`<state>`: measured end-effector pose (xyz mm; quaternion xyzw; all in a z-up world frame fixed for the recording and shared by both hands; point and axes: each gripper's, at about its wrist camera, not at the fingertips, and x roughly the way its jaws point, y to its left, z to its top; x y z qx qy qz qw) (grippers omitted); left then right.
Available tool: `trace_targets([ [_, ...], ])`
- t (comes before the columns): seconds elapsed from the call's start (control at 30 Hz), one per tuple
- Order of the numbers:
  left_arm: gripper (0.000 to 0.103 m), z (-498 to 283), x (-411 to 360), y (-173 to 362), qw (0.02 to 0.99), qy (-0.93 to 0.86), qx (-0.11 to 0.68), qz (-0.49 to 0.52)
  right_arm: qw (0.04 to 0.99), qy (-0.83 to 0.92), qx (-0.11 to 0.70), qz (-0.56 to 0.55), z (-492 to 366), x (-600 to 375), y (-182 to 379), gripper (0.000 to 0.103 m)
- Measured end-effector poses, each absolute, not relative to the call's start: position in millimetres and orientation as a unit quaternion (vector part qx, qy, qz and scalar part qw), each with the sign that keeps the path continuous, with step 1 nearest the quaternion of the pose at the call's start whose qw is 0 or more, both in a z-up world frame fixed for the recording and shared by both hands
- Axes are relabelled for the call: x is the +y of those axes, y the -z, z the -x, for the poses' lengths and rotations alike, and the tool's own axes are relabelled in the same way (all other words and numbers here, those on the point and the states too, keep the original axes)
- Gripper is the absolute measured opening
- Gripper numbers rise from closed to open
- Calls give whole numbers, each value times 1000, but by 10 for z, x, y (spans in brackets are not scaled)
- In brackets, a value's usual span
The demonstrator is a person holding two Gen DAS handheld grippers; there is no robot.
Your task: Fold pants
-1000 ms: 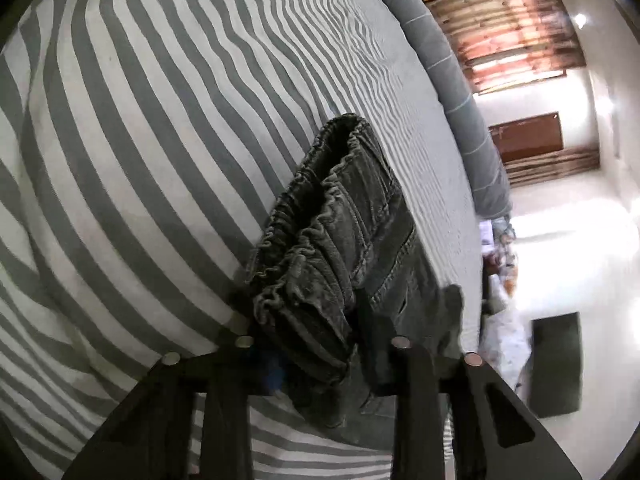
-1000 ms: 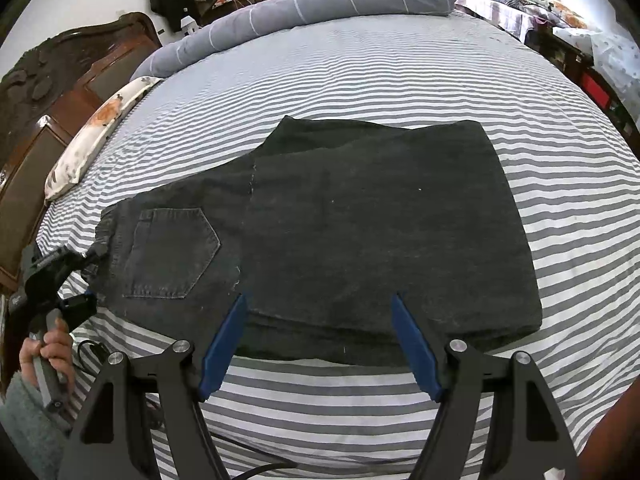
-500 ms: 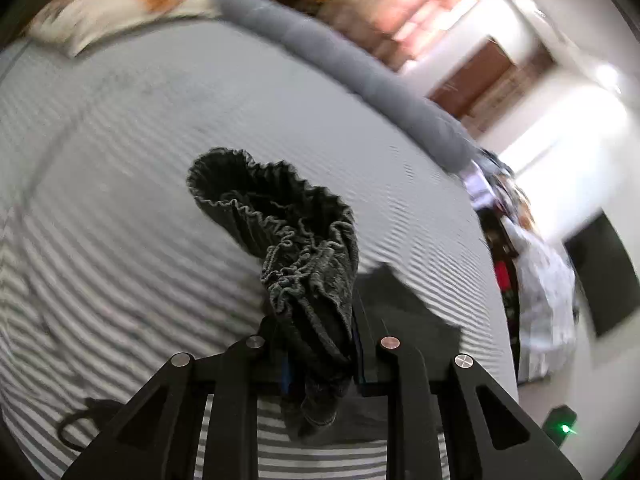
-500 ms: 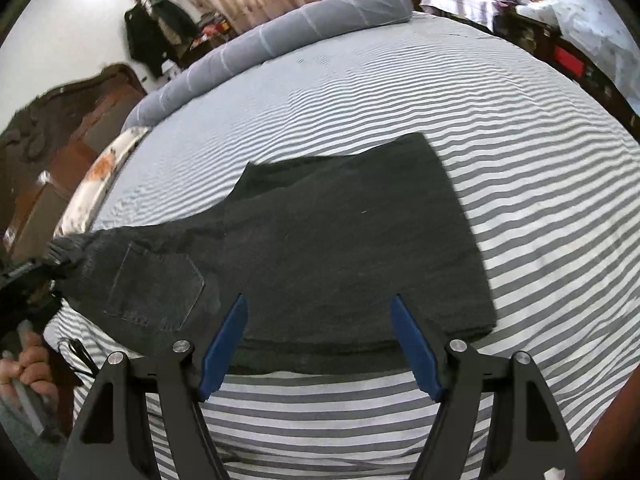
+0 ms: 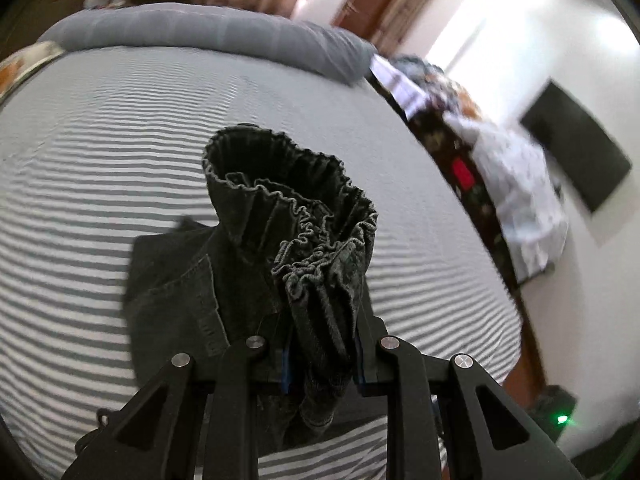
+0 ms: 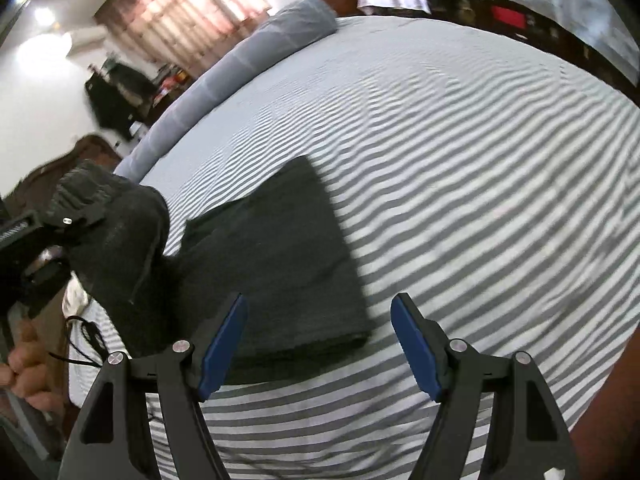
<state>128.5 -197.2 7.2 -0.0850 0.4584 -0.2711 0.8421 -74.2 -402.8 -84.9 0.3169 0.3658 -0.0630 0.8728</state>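
Note:
The dark grey jeans point(image 6: 280, 264) lie partly folded on the striped bed. My left gripper point(image 5: 322, 356) is shut on the bunched elastic waistband point(image 5: 304, 232) and holds it lifted above the rest of the jeans. In the right wrist view the left gripper point(image 6: 60, 220) shows at the far left with the waistband end point(image 6: 120, 240) raised off the bed. My right gripper point(image 6: 318, 344) is open and empty, just in front of the near edge of the folded legs.
The bed point(image 6: 480, 160) has a grey-and-white striped sheet. A long grey bolster point(image 6: 256, 56) lies along its far edge. A wooden headboard point(image 6: 92, 148) stands at the left. Cluttered furniture point(image 5: 500, 168) stands beyond the bed's right side.
My left gripper has lifted the waistband end off the bed and swung it toward the folded legs. My right gripper has pulled back and tilted, staying open.

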Motion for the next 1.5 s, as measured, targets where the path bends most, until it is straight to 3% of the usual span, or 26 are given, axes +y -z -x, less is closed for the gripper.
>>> trace_targets([
  [0.3,27,-1137,-2898,573,819,272,503,-43,853,81,369,-360,865,-4425,1188,72],
  [0.4,39,-1090,-2955,720,801,277,528,-58,847,83,371,-371,857,-4472,1272,72],
  [0.47,53,-1026,-2943,698,798,288,525,-61,847,83,370,-373,862,-4481,1283,72],
  [0.67,65,-759,-2644,471,810,309,493,-72,854,78,367,-361,829,-4414,1215,72],
  [0.9,66,-743,-2036,751,822,229,510,-107,878,19,363,-310,499,-4060,929,72],
  [1.0,66,-776,-1862,878,824,201,518,-108,887,4,373,-271,238,-3874,856,66],
  [1.1,66,-774,-1782,932,828,194,514,-115,884,2,391,-256,-56,-3788,881,59],
  [1.3,67,-737,-1782,979,830,201,507,-121,860,41,426,-277,-359,-3823,1119,59],
  [1.37,67,-735,-1776,972,829,200,508,-118,853,49,426,-297,-381,-3879,1168,51],
  [1.4,67,-742,-1756,971,830,200,508,-117,853,57,426,-297,-368,-3903,1153,36],
  [1.5,67,-750,-1737,926,831,198,507,-115,859,60,415,-294,-276,-3941,1077,19],
])
